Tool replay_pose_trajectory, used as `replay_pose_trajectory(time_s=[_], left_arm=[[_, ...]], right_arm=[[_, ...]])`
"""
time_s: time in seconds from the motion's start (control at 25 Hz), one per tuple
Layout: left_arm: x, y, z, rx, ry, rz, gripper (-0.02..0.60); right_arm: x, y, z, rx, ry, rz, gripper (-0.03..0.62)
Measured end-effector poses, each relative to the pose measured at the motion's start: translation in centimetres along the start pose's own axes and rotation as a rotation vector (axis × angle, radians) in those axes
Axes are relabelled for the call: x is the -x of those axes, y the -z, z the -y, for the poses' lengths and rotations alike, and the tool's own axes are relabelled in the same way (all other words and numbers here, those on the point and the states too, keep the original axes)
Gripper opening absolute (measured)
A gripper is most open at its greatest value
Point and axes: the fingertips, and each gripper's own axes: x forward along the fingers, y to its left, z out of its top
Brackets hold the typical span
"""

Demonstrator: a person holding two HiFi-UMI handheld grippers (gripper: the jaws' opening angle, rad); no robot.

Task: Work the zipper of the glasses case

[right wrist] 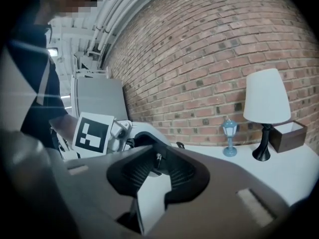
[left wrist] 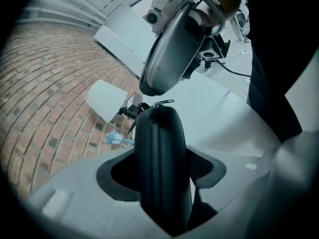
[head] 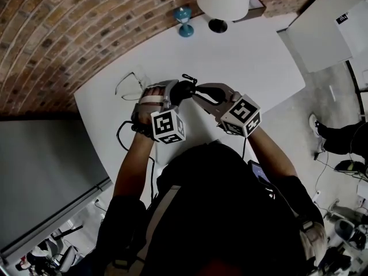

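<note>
A white rectangular table [head: 241, 62] is seen set against a curved red-brick wall [head: 69, 27]. Towards the table's left end, a pair of clear-framed spectacles [head: 130, 85] is laid on the bare top, just beside the person's left hand [head: 150, 102].

The left gripper [left wrist: 162, 172] is held over the table and tilted downwards. Its jaws are spread fairly wide and are clamped on the black, oval, hard-shell glasses case [head: 184, 89], so the case is carried in the air above the table, between the two grippers. In the left gripper view the case is stood on edge between the ribbed pads, with its seam turned up towards the camera and its far end pointed at the other tool.

At that far end the small metal zipper pull [right wrist: 158, 158] is found. It is pinched at the fingertips of the right gripper [head: 196, 94], whose jaws are drawn nearly together on it, with only a narrow gap left behind the tips. The right gripper is held close to level.

Along the back edge of the table a small blue lantern ornament [head: 184, 20] is stood. To its right a lamp with a white shade and black base [head: 223, 0] is placed, and a small brown wooden box [head: 256, 6] is set just beside the lamp.
</note>
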Motion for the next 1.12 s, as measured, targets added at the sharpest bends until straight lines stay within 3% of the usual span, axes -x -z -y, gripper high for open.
replay_pose_trajectory(time_s=[0.12,0.24,0.56,0.76,0.92,1.12], left_arm=[[0.1,0.7,-0.3,-0.025,0.002,-0.019,0.275],[0.0,1.2,-0.5,0.022,0.043,-0.04,0.275],[-0.6,2.4,0.8,0.027,0.169,-0.217,0.275],[-1.2,2.0,1.6,0.022,0.2,-0.222,0.275],[-1.6,1.7,2.7,0.027,0.231,-0.202,0.275],[-1.7,1.9,2.8,0.034,0.232,-0.197,0.275]], right_arm=[[0.1,0.9,0.3,-0.071,-0.008,-0.004,0.095],[-0.2,2.3,0.8,-0.157,0.002,-0.008,0.095],[-1.4,4.7,1.2,-0.334,-0.009,0.021,0.109],[-1.5,5.2,1.6,-0.38,-0.014,0.024,0.107],[-1.0,5.0,2.2,-0.435,-0.025,0.042,0.069],[-1.4,5.1,2.1,-0.416,-0.036,0.009,0.061]])
